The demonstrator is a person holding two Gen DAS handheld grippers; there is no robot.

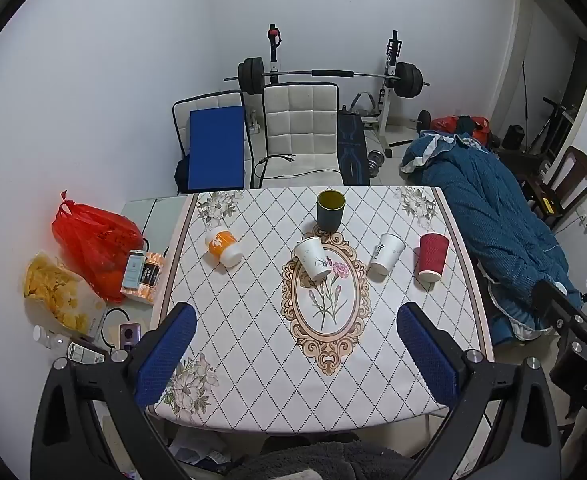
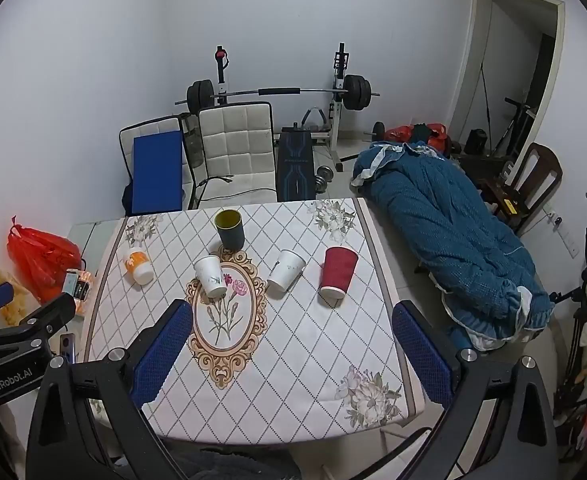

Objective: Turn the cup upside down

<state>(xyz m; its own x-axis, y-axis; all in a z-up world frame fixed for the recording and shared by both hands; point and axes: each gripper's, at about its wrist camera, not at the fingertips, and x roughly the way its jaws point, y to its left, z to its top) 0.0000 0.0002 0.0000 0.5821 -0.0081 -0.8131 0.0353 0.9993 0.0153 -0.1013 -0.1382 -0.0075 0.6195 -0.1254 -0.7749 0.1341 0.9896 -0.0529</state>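
left gripper (image 1: 296, 350): jaws set wide, blue pads well apart, holding nothing and touching nothing, poised above the near end of the worktop (image 1: 253, 380). right gripper (image 2: 292, 346): jaws likewise wide, empty, clear of every cup.

containers on the patterned cloth, five in all. dark cup (image 1: 330, 210) with a yellow-green interior stands upright at the far centre, mouth facing up; no contents can be seen inside. white paper cup (image 1: 313, 258) stands on its smaller end on the oval floral medallion, just in front of the dark cup, wide end up. second white paper cup (image 1: 386, 254) stands the same way to its right, apart from it. red ribbed paper cup (image 1: 432, 257) stands beyond that, near the right edge, also wide end up. orange and white cup (image 1: 223, 247) sits toward the left edge, its long axis leaning left and away.

off the worktop's left edge: a red plastic bag (image 1: 93, 244) and a packet of yellow chips (image 1: 55, 290).
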